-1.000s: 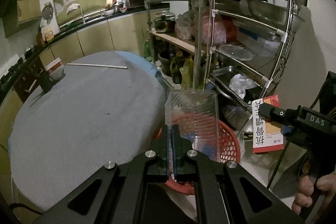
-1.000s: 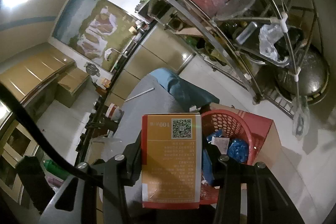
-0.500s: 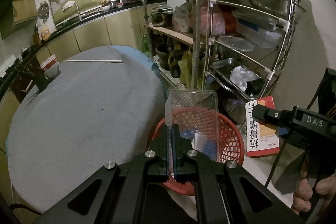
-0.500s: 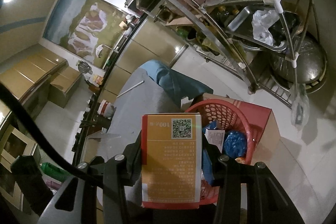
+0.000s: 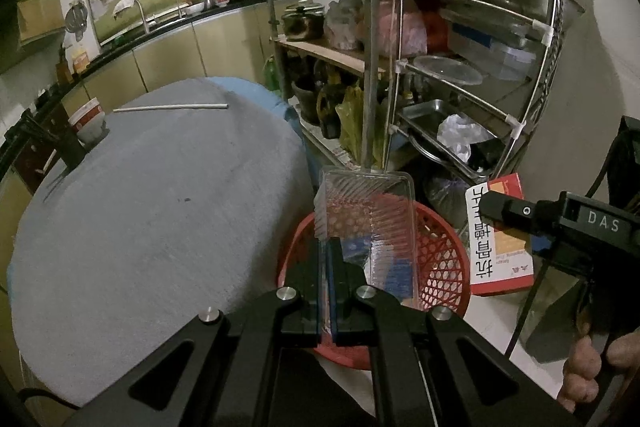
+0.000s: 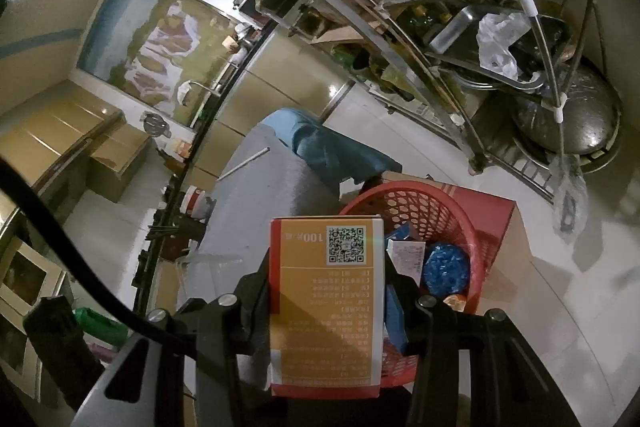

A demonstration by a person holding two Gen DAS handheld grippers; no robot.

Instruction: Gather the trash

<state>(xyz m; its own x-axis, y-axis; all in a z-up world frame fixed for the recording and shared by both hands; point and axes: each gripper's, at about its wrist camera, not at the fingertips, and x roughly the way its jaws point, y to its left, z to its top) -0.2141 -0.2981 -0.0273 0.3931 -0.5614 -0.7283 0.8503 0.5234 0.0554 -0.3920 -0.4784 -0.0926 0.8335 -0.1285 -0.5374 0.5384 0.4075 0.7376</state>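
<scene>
Left wrist view
Left claw [image 5: 328, 259]: my jaws are pinched tight on the edge of the clear plastic tray [image 5: 366, 223]; a thin wall needs almost no gap.
Tray: flimsy, see-through, ribbed base, rounded corners. I hold it edge-on above the red basket [image 5: 440, 259], so letting go should drop it inside.
Basket: round red plastic lattice on the floor, just beside the desk [image 5: 140, 219], already holding scraps.
Desk: grey, nubby cloth over a rounded top; a white straw [image 5: 170, 107] lies far back, well apart from me.
Right claw, seen from here [image 5: 496, 205]: it carries the red and orange carton [image 5: 498, 231] beside the basket's rim.

Right wrist view
Right claw [image 6: 326, 291]: jaws part-way spread and clamped on the carton [image 6: 326, 299] by its two narrow sides, since a stiff box takes squeezing well.
Carton: smooth printed card, flat faces, square corners, a code patch at the far end.
Basket [image 6: 416, 203]: just ahead and to the right, with blue wrappers and paper inside, resting against a red-brown cardboard box [image 6: 500, 227].
Judgement: both pieces look ready for release, though the carton still sits nearer the rim than the middle.
</scene>
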